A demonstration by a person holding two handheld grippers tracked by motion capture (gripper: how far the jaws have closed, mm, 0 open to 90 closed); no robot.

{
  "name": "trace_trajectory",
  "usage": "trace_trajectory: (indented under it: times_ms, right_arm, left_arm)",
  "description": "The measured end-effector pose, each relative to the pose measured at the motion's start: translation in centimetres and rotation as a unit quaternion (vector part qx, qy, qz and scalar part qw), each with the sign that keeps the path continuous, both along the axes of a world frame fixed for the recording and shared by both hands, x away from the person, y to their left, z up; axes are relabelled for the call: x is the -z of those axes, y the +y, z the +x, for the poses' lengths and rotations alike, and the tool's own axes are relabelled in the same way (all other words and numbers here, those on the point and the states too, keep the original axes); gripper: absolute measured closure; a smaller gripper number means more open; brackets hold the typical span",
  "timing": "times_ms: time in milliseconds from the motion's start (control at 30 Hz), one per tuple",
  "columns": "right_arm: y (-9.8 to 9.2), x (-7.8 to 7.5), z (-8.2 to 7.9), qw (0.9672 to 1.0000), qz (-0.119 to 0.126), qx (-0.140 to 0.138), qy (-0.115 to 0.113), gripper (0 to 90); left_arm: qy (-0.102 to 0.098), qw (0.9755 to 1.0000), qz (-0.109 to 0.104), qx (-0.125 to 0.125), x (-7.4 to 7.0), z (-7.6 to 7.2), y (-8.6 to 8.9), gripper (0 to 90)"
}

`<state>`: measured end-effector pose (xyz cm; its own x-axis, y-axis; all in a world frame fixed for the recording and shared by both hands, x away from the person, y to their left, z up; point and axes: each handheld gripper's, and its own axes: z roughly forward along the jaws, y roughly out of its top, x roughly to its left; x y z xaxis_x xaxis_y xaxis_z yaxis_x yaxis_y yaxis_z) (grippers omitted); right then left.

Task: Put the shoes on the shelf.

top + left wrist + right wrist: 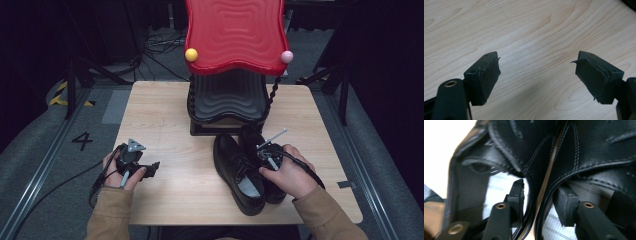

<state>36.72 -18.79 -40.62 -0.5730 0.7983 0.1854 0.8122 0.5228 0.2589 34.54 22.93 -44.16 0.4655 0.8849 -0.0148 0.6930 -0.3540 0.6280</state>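
Two black leather lace-up shoes stand side by side at the table's front right: the left shoe (235, 172) and the right shoe (248, 136), which the person's right hand partly hides. My right gripper (266, 152) reaches down into them. In the right gripper view, one jaw sits inside the left shoe (506, 150) and the other inside the right shoe (599, 145). My right gripper (539, 192) is shut on their two adjoining inner walls. My left gripper (150, 169) rests low at the front left, and it (536, 62) is open with bare wood between its jaws.
A small rack with a red wavy top shelf (234, 35) and a black lower shelf (227, 95) stands at the back middle of the wooden table (165, 115), just behind the shoes. A yellow ball (191, 54) and a pink ball (286, 56) cap its front corners.
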Motion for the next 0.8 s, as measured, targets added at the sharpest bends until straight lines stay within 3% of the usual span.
trace_trajectory:
  times_ms: [133,167,333,567,700,800]
  right_arm:
    - [0.5,0.5,0.2,0.9996,-0.017,0.019,0.010,67.1]
    - [0.8,0.5,0.4,0.9989,-0.033,0.030,0.015,70.8]
    - [1.5,0.8,0.7,0.9972,-0.063,0.036,0.019,74.6]
    - [1.8,0.9,1.1,0.9955,-0.071,0.050,0.036,78.9]
    - [1.7,1.0,1.3,0.9966,-0.070,0.019,0.039,77.2]
    - [1.8,1.1,1.8,0.9958,-0.071,0.006,0.058,76.2]
  left_arm:
    - [0.001,1.0000,0.001,0.000,0.1,0.0,-0.1,20.0]
    - [0.002,1.0000,0.003,0.001,0.1,0.0,-0.1,20.0]
    - [0.002,1.0000,0.003,0.002,0.1,0.0,-0.1,20.0]
    - [0.004,1.0000,0.004,0.004,0.2,0.1,-0.2,19.9]
    - [0.006,1.0000,0.005,0.005,0.2,0.1,-0.3,19.9]
    - [0.006,1.0000,0.004,0.006,0.2,0.2,-0.4,19.9]
